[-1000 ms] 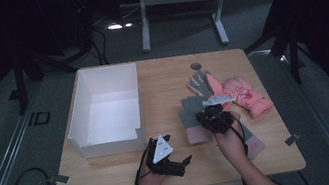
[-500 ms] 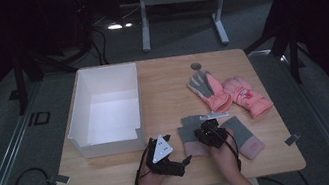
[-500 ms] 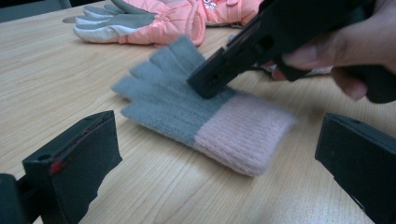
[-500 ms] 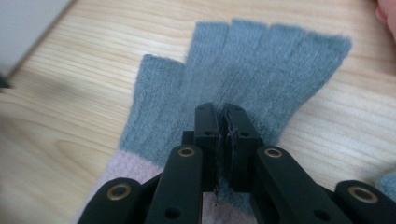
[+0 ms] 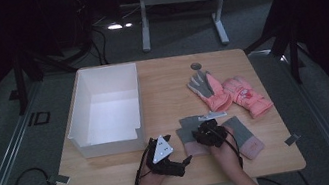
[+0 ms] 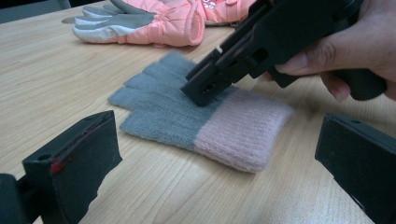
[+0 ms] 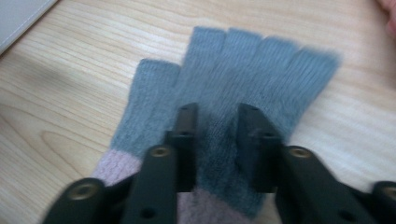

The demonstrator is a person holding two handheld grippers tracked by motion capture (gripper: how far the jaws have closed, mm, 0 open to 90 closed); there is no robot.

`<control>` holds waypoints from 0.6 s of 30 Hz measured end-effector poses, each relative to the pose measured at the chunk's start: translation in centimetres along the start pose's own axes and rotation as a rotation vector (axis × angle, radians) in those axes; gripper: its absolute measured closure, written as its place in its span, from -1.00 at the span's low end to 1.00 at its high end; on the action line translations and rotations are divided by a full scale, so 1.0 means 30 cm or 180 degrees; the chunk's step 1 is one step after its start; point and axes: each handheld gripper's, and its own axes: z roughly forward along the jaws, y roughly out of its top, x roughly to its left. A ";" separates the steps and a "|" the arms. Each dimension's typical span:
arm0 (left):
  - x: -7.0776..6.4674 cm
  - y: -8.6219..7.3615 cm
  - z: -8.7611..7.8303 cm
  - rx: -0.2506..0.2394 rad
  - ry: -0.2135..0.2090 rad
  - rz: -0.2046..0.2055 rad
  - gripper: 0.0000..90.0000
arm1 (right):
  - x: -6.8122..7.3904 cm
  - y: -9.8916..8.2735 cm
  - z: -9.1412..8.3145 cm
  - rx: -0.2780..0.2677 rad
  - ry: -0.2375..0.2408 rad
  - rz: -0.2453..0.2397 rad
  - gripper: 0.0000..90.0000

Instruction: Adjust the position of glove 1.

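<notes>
Right gripper (image 7: 215, 116), jaws just parted and pressing nothing, sits on the limp grey-and-pink knit glove (image 7: 224, 84) near the table's front edge; left gripper (image 6: 219, 154) wide, empty; pinch the thicker pink cuff.

Knit glove (image 7: 233, 88) grey over fingers and palm, pale pink ribbed cuff; a second knit glove (image 5: 244, 138) lies beside it, same grey with pink cuff. Ski gloves (image 5: 231, 92) salmon pink, one with grey palm and light grey fingertips, the other with a small white printed patch on the back. Bench (image 5: 165, 79) light wood, visible grain lines. Box (image 5: 104, 110) plain white inside and out. Right claw (image 7: 217, 121) black; left claw (image 6: 224, 154) black, a red mark on one jaw, grey three-cornered plate on top. Floor dark grey carpet.
</notes>
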 end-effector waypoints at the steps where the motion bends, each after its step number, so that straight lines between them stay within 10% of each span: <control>1: 0.000 0.000 0.000 0.0002 -0.0001 -0.0001 -1.00 | -0.006 0.004 -0.006 0.0001 0.0036 -0.0018 0.41; 6: -0.001 0.000 0.000 0.0002 0.0003 0.0007 -1.00 | -0.063 0.046 -0.085 -0.0232 0.0224 -0.0167 0.37; 9: -0.001 0.000 0.000 -0.0001 0.0005 0.0009 -1.00 | -0.104 0.064 -0.144 -0.0286 0.0206 -0.0511 0.36; 18: -0.003 0.001 0.001 0.0008 0.0018 0.0018 -1.00 | -0.266 0.015 -0.268 -0.0156 0.0259 -0.0884 0.43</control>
